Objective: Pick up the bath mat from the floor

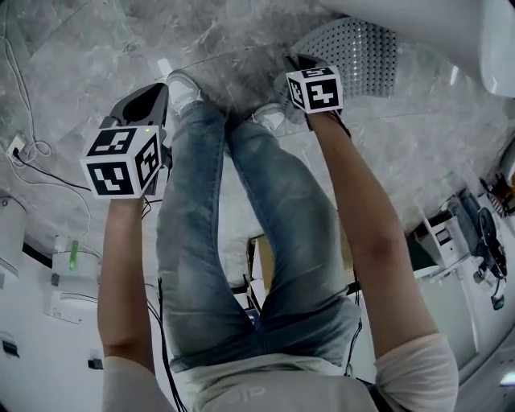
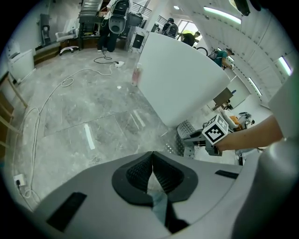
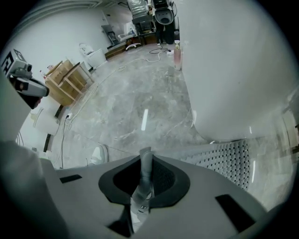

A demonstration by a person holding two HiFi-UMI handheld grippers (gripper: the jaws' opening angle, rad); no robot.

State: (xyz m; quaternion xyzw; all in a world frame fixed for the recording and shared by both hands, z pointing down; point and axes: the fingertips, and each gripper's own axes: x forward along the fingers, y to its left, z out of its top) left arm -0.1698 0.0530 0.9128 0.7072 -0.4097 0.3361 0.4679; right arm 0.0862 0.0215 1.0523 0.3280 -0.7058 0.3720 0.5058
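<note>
The grey perforated bath mat (image 1: 354, 48) lies on the marble floor beside the white tub. My right gripper (image 1: 296, 63) is down at the mat's near edge, and in the right gripper view my right gripper (image 3: 145, 156) is shut on a pinched-up fold of the bath mat (image 3: 224, 158). My left gripper (image 1: 157, 95) hangs above the floor by the person's left shoe, apart from the mat. The left gripper view shows my left gripper (image 2: 152, 156) shut with its pads meeting and nothing between them. From there, the mat (image 2: 185, 131) shows far off under the right gripper.
A white tub (image 1: 451, 24) (image 3: 238, 70) stands right behind the mat. The person's shoes (image 1: 183, 88) and legs are between the grippers. Cables (image 1: 24, 153) (image 2: 51, 98) trail over the floor at the left. A pink bottle (image 3: 177, 55) stands by the tub, wooden crates (image 3: 70, 81) further off.
</note>
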